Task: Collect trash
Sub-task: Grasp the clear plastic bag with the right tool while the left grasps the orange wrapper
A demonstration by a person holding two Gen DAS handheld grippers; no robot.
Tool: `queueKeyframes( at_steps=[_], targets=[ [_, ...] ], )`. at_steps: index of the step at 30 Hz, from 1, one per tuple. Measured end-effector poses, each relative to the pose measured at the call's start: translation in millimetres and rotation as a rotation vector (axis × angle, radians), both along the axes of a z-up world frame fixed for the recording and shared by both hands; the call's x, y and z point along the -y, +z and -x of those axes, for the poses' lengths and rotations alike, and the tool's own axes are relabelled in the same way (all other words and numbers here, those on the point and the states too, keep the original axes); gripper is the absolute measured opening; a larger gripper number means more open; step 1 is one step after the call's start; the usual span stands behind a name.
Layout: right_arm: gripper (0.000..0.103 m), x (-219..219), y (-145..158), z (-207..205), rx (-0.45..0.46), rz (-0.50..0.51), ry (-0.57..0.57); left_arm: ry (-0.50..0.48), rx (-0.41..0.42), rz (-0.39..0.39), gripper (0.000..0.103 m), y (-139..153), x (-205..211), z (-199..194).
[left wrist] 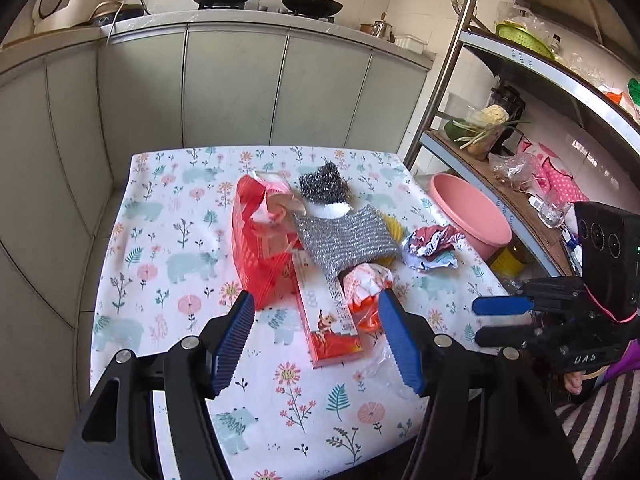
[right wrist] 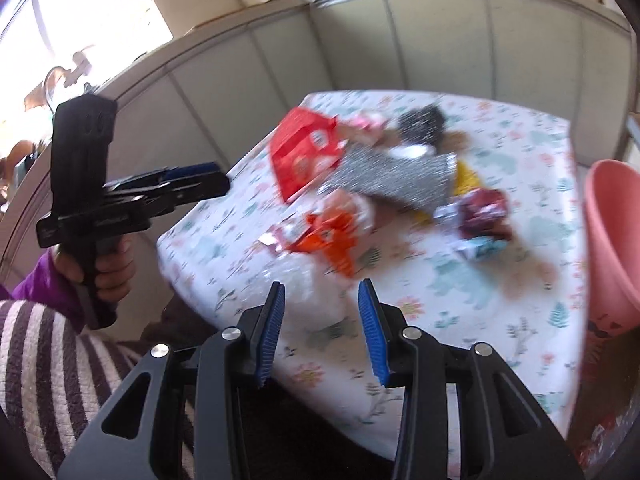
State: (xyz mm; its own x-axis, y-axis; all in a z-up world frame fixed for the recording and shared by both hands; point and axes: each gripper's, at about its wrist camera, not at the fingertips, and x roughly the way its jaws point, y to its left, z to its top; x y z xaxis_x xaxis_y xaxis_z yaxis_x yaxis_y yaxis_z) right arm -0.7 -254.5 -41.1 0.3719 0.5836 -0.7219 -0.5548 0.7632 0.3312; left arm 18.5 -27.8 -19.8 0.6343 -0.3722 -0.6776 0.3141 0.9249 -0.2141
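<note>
A small table with a floral cloth holds a heap of trash. It includes a red plastic bag, a long red box, an orange wrapper, a crumpled foil wrapper and a clear plastic film. My left gripper is open wide. Its blue pads stand either side of the box's near end without touching it. My right gripper hangs open over the table's near edge, above the clear plastic film, with nothing held. It also shows at the table's right side as the right gripper.
A silver scouring pad and a steel wool ball lie among the trash. A pink basin stands just past the table's right edge, in front of a loaded metal shelf rack. Grey kitchen cabinets stand behind the table.
</note>
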Motion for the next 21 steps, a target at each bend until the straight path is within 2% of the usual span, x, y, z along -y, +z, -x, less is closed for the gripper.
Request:
queueKeyframes(
  at_steps=[3, 8, 13, 14, 15, 16, 21],
  targets=[
    [0.039, -18, -8, -1, -0.034, 0.034, 0.054, -0.015, -0.006, -0.001, 0.063, -4, 2, 1],
    [0.039, -30, -22, -5, -0.083, 0.084, 0.070, -0.030, -0.017, -0.009, 0.063, -10, 4, 1],
    [0.039, -36, -30, -11, -0.103, 0.079, 0.081, -0.042, -0.030, 0.004, 0.063, -15, 7, -2],
    [0.038, -35, -30, -10, -0.114, 0.066, 0.089, -0.050, -0.027, 0.004, 0.063, -14, 9, -2],
    [0.026, -34, -29, -11, -0.119, 0.058, 0.094, -0.060, -0.021, 0.004, 0.063, -13, 11, -2],
    [0.020, -32, -28, -12, -0.118, 0.057, 0.092, -0.072, -0.011, 0.004, 0.063, -11, 14, -2],
    [0.015, -12, -19, -11, -0.094, 0.036, 0.041, -0.131, 0.026, 0.005, 0.054, -5, 32, -6]
  ],
)
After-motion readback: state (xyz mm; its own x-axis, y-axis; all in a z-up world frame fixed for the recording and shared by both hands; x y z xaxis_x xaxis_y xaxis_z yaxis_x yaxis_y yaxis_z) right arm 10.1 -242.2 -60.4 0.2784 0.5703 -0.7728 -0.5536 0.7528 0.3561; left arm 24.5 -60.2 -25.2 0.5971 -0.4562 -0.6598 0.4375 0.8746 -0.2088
